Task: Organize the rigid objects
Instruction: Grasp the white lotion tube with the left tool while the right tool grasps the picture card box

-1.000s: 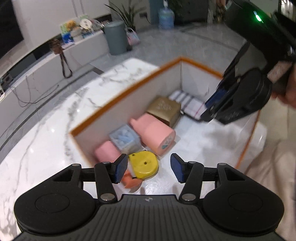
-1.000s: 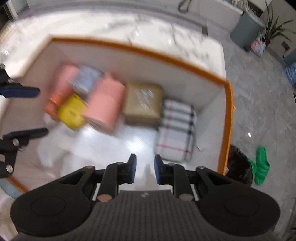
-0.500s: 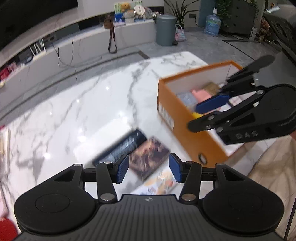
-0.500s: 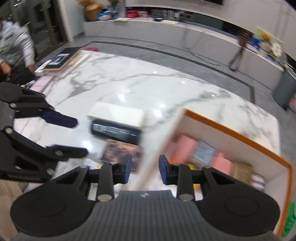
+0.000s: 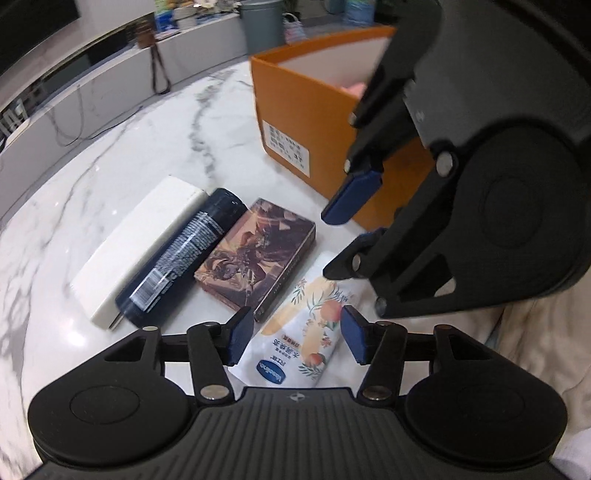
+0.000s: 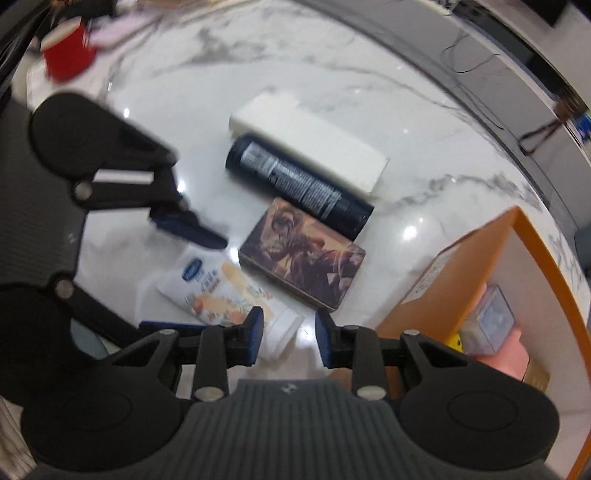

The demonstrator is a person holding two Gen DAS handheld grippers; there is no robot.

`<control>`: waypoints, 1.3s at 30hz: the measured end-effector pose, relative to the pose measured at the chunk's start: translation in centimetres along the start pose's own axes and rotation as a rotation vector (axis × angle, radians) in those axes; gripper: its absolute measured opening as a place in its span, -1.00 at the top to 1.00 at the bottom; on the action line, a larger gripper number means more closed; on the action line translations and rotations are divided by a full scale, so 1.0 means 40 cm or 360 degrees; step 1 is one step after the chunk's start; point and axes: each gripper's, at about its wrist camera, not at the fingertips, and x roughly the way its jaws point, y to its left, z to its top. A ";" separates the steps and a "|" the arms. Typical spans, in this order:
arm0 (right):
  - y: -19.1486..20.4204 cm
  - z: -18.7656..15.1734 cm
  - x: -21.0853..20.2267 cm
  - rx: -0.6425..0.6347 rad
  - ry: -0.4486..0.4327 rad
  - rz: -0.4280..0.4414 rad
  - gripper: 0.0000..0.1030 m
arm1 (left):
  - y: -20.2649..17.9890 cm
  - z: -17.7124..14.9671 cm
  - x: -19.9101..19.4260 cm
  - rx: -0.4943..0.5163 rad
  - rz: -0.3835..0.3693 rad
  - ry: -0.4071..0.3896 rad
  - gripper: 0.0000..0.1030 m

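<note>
Four objects lie side by side on the marble table: a white box (image 5: 136,243), a dark blue can (image 5: 184,254), a brown illustrated box (image 5: 258,254) and a white tube with peach print (image 5: 306,332). My left gripper (image 5: 297,338) is open, its jaws either side of the tube's lower end. My right gripper (image 6: 288,338) is open just above the tube's cap end (image 6: 280,325); it also shows in the left wrist view (image 5: 338,240). The orange box (image 5: 295,110) stands to the right and holds pink, yellow and clear items (image 6: 491,325).
A red cup (image 6: 68,51) stands at the far left of the table. A low white shelf and a grey bin (image 5: 262,26) are beyond the table. Beige cloth (image 5: 535,332) lies at the right.
Both grippers have left the orange box and moved left and down over the row of objects. Both now hover at the tube, the right one opened wider.
</note>
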 end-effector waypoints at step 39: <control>-0.048 0.155 0.144 -0.0591 0.0251 0.0073 -0.44 | 0.200 -0.152 -0.027 -0.0603 0.0044 0.0101 -0.03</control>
